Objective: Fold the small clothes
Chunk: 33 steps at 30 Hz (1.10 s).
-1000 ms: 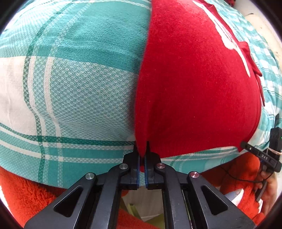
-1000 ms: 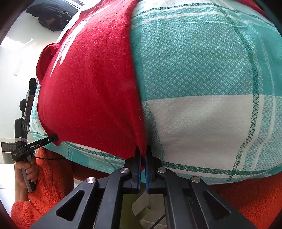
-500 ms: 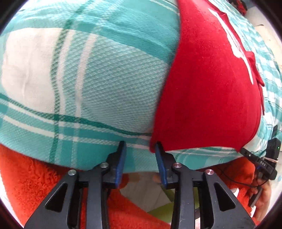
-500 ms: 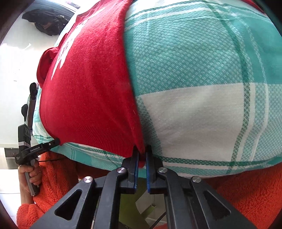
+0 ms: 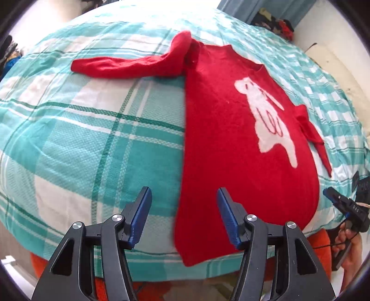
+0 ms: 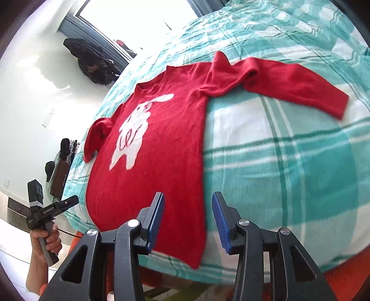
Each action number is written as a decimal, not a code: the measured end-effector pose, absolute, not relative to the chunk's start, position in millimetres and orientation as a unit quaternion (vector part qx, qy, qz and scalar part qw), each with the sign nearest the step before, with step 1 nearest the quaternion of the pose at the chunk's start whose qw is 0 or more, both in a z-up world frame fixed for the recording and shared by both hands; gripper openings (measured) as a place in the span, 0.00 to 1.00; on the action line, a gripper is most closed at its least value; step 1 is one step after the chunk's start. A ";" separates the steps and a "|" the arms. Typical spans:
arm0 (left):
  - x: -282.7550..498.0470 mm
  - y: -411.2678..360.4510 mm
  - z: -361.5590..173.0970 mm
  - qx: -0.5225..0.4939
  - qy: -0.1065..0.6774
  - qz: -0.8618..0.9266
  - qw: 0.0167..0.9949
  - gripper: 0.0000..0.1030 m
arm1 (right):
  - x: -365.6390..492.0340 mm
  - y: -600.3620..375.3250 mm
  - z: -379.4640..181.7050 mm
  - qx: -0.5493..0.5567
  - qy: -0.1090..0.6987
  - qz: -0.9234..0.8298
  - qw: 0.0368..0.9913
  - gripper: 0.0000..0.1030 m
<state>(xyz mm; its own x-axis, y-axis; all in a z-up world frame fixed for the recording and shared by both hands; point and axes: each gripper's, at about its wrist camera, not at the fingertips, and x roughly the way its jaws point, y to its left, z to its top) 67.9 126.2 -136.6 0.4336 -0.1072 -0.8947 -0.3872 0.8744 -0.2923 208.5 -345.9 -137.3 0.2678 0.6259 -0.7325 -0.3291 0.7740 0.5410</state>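
A small red sweater (image 5: 231, 150) with a white animal figure lies flat, front up, on the teal plaid bedspread (image 5: 92, 139). One sleeve (image 5: 129, 64) stretches out sideways; the other sleeve (image 5: 312, 132) is bunched at the far side. My left gripper (image 5: 183, 194) hovers above the hem's left corner, jaws opening, with nothing pressed between them. My right gripper (image 6: 187, 198) hangs over the sweater's (image 6: 150, 162) other hem corner, jaws also opening and holding nothing. Each gripper also shows at the edge of the other view: the right gripper (image 5: 333, 196) and the left gripper (image 6: 69, 201), both in a hand.
An orange fleece blanket (image 6: 346, 273) hangs below the bedspread's (image 6: 289, 162) near edge. Dark clothes (image 6: 92, 62) are heaped by a bright window (image 6: 138, 18). More clothes (image 5: 277, 23) are piled beyond the bed's far corner.
Both grippers were shut on the sweater's hem corners. They have opened, let go of the cloth and risen, so the whole sweater now shows.
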 end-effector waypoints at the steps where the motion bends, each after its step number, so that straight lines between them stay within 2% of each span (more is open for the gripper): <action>1: 66.2 124.3 -141.6 -0.240 0.524 0.088 0.812 0.55 | 217.2 -337.3 -142.3 0.140 0.529 0.306 0.779 0.42; 2: 69.1 123.4 -147.4 -0.247 0.521 0.094 0.811 0.33 | 223.5 -330.1 -149.4 0.138 0.539 0.312 0.770 0.42; 3: 70.1 128.6 -149.7 -0.257 0.518 0.098 0.810 0.13 | 227.9 -321.6 -155.9 0.131 0.550 0.319 0.761 0.27; 4: 67.4 133.5 -154.6 -0.281 0.514 0.091 0.805 0.00 | 229.5 -314.3 -160.9 0.114 0.558 0.316 0.759 0.08; 6: 60.3 143.1 -158.1 -0.297 0.507 0.119 0.800 0.00 | 228.2 -312.3 -164.8 0.076 0.564 0.286 0.771 0.04; 13: 49.2 146.6 -156.5 -0.290 0.497 0.130 0.807 0.00 | 224.1 -316.5 -174.0 0.080 0.565 0.238 0.786 0.02; 15: 42.8 145.3 -146.7 -0.303 0.480 0.106 0.816 0.17 | 224.8 -321.5 -173.0 0.095 0.564 0.238 0.785 0.03; 16: 40.3 143.9 -142.3 -0.314 0.466 0.088 0.823 0.39 | 223.9 -325.4 -171.1 0.106 0.561 0.242 0.784 0.05; 17: 38.3 142.4 -138.3 -0.320 0.452 0.072 0.830 0.57 | 223.5 -329.2 -169.8 0.121 0.558 0.250 0.782 0.15; 18: 38.8 140.3 -136.2 -0.315 0.448 0.063 0.834 0.60 | 222.3 -332.7 -167.6 0.133 0.557 0.254 0.779 0.24; 20: 47.8 135.2 -140.7 -0.296 0.465 0.056 0.833 0.56 | 219.4 -336.3 -161.4 0.144 0.550 0.265 0.779 0.35; 22: 59.3 132.5 -151.5 -0.292 0.480 0.051 0.826 0.48 | 219.9 -336.3 -157.9 0.142 0.547 0.279 0.776 0.35; 24: 68.1 131.3 -157.8 -0.297 0.478 0.044 0.825 0.46 | 222.9 -333.6 -158.4 0.136 0.550 0.286 0.773 0.35; 25: 71.9 130.4 -158.9 -0.300 0.476 0.037 0.826 0.34 | 224.9 -332.4 -160.7 0.135 0.553 0.290 0.769 0.35; 26: 76.1 128.7 -160.0 -0.305 0.478 0.021 0.823 0.03 | 226.3 -330.8 -164.0 0.136 0.559 0.296 0.763 0.35; 27: 78.9 125.6 -160.9 -0.305 0.484 0.009 0.820 0.03 | 227.5 -327.3 -167.7 0.136 0.563 0.306 0.755 0.31; 28: 79.7 120.3 -158.0 -0.281 0.484 0.017 0.828 0.01 | 227.2 -323.1 -169.8 0.128 0.566 0.317 0.750 0.23; 29: 80.2 112.6 -154.6 -0.245 0.492 0.026 0.835 0.01 | 225.6 -318.3 -170.6 0.107 0.567 0.317 0.752 0.05; 31: 78.7 103.9 -151.3 -0.185 0.508 0.064 0.839 0.00 | 220.7 -314.2 -168.6 0.077 0.564 0.304 0.764 0.05; 33: 76.1 110.2 -155.1 -0.188 0.514 0.086 0.833 0.00 | 217.1 -317.9 -165.4 0.060 0.562 0.276 0.778 0.04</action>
